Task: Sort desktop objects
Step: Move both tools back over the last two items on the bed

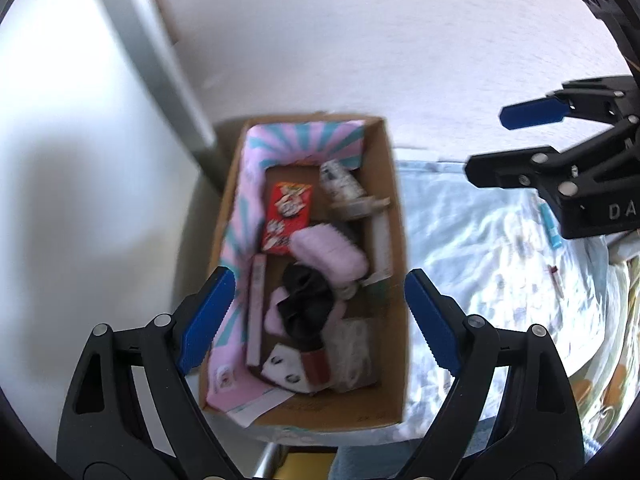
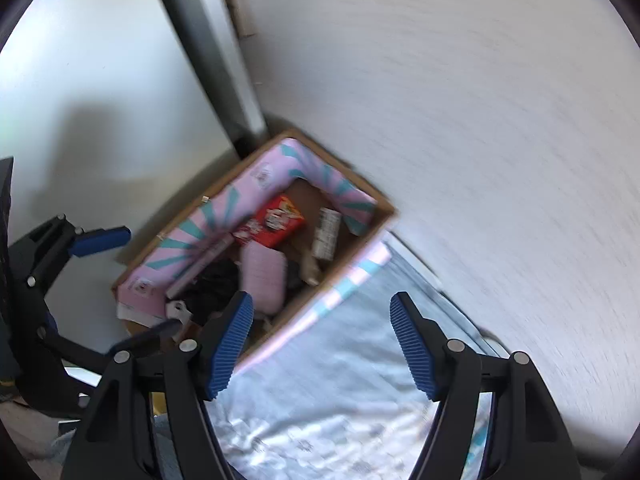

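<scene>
A pale, finely textured wall (image 1: 400,40) fills the back of my left wrist view, with a shiny, crinkled light-blue cloth (image 1: 500,260) spread over the surface below it. At the cloth's left edge sits an open brown cardboard box (image 1: 394,280), its inside lined on two sides with pink-and-teal striped flaps. Inside I see a red printed snack packet (image 1: 286,216), a fluffy pink brush-like item (image 1: 330,254), a crumpled black fabric piece (image 1: 306,300) and a small white-labelled bottle (image 1: 340,184); blur hides the rest. My left gripper (image 1: 316,316) hangs above the box with its blue pads spread wide and nothing between them. My right gripper (image 1: 490,142) shows at the right, above the cloth, its fingers parted and empty.

From the right wrist view the same box (image 2: 348,258) lies to the left, turned diagonally, against the wall (image 2: 480,120). My right gripper (image 2: 322,344) hovers over the cloth (image 2: 320,400) just beside the box's near wall, jaws wide and bare. The left gripper (image 2: 132,292) reaches in from the left, one finger over the box's near corner.
</scene>
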Motion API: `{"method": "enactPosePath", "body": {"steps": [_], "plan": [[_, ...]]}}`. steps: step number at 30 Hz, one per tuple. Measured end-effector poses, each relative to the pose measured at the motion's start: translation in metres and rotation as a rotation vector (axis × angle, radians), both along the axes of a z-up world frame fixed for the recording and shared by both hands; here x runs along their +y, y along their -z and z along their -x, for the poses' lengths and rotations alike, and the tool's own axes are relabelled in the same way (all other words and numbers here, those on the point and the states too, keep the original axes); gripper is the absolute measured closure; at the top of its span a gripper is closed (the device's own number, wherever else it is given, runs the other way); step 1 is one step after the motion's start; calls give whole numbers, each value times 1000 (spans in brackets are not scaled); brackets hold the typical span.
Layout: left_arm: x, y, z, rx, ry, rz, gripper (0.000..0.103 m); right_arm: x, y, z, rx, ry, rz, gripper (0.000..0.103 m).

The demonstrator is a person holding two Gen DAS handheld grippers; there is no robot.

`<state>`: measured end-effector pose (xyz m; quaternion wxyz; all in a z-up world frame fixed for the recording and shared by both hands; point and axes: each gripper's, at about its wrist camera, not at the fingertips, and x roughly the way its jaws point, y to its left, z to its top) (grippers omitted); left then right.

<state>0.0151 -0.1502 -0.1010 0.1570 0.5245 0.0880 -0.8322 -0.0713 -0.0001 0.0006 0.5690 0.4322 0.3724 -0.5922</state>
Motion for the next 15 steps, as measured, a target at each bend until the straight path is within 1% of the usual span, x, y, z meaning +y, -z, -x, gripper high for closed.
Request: {"method": "enactPosePath", "body": {"steps": [4,9,12,15], "plan": [[26,-6,26,12,70,-7,16,34,-7,33,17,80,3,36],[71,-7,63,27,191,-38,16,89,-12,80,54,199,-15,36],[105,-2,87,20,266,-62,16,128,-11,108,64,271,-31,36],[137,8,111,5,325,-106,16,162,-6,127,72,322,-43,36]]}}
